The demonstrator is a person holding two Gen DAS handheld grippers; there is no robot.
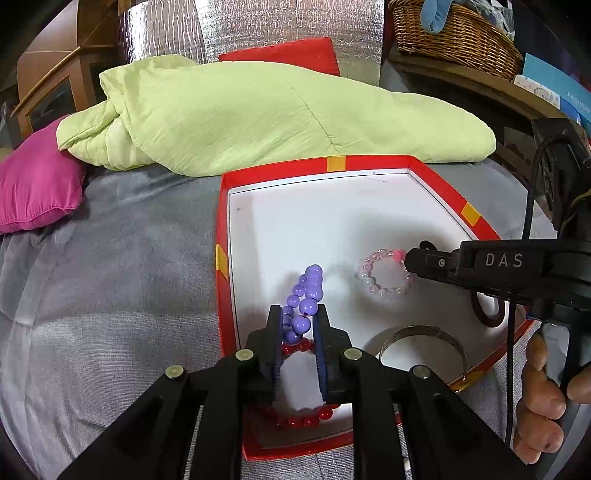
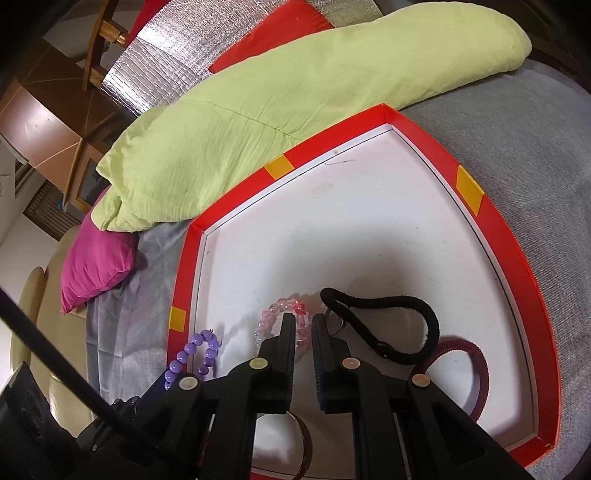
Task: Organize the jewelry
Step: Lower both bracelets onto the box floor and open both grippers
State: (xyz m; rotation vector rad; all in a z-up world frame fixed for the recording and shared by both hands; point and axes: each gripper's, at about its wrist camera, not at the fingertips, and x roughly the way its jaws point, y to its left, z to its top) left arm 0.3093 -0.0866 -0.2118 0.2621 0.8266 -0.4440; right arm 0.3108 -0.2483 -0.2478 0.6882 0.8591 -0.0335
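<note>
A red box with a white floor (image 1: pixel 295 229) (image 2: pixel 369 240) lies on the grey bed. My left gripper (image 1: pixel 298 317) is shut on a purple bead bracelet (image 1: pixel 308 295), which stands up over the box's left side; the bracelet also shows in the right wrist view (image 2: pixel 195 354). A red bead bracelet (image 1: pixel 306 419) lies under the left gripper. My right gripper (image 2: pixel 303 325) has a narrow gap between its fingers and sits over a pink bead bracelet (image 2: pixel 280 314) (image 1: pixel 380 273). A black hair tie (image 2: pixel 388 321) lies just right of it.
A silver bangle (image 1: pixel 424 339) and a dark maroon ring (image 2: pixel 476 365) also lie in the box. A green quilt (image 1: pixel 258 114) lies behind the box, a magenta pillow (image 1: pixel 33 184) to the left. A wicker basket (image 1: pixel 454 33) stands at the back right.
</note>
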